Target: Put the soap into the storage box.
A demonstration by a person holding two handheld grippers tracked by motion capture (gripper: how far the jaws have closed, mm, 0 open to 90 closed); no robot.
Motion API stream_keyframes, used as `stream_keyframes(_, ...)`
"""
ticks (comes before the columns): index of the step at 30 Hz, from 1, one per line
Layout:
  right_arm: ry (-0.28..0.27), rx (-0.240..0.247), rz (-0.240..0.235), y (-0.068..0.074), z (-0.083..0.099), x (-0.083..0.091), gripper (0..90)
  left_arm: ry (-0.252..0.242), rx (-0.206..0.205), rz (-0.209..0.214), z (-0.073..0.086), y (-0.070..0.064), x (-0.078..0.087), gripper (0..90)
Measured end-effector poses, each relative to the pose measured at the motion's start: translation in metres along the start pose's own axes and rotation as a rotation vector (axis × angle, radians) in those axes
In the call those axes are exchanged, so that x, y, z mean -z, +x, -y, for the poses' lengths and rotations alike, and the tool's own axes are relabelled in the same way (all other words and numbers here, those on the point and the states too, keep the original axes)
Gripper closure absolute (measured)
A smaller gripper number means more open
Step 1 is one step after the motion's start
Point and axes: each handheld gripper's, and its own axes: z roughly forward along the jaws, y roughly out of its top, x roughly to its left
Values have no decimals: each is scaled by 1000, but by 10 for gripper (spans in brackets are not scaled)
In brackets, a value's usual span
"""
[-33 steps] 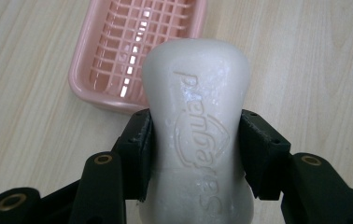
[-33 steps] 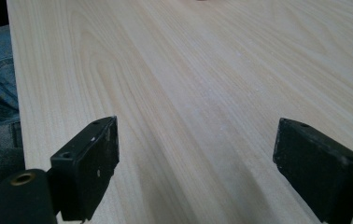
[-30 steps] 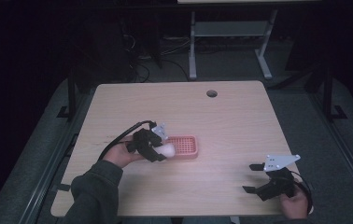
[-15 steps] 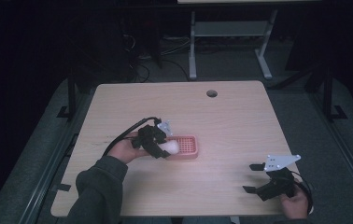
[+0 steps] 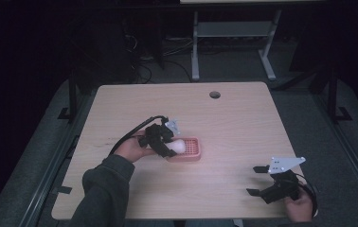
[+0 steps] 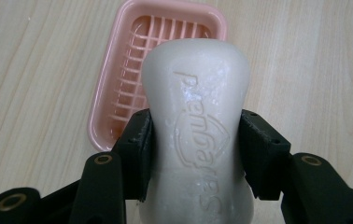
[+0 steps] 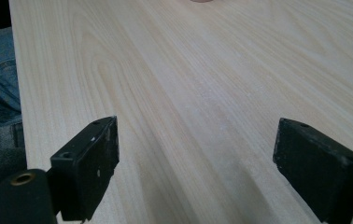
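Soap bar [image 6: 195,126] is clamped across its waist by the left gripper [image 5: 160,140], held above the pink soap dish [image 6: 118,84] mid-desk, presumably for placement. Right gripper [image 5: 272,182] is held wide, idle near the desk's front right corner.

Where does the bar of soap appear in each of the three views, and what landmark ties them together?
High view: the soap sits left of centre on the table, in the left gripper, at the pink dish's left end.
Left gripper view: the soap is in the middle, clamped between the black jaws, above the dish.
Right gripper view: not in it.
Shared landmark: the pink dish; a pink sliver at the right gripper view's top edge may be it.
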Motion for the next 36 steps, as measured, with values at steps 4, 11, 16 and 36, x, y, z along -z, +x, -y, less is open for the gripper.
stream_keyframes(4, -2, 0, 0, 0, 0, 0, 141, 4, 7, 2, -1, 2, -3, 494)
stream_keyframes(11, 0, 1, -2, 1, 0, 0, 141, 18, -4, 5, -4, 4, -7, 494)
stream_keyframes(16, 1, 1, -2, 1, -1, 0, 141, 27, -6, 1, -9, 6, -9, 494)
stream_keyframes(36, -4, 0, -2, 0, 1, 1, 140, 45, -16, 8, -23, 15, -23, 494)
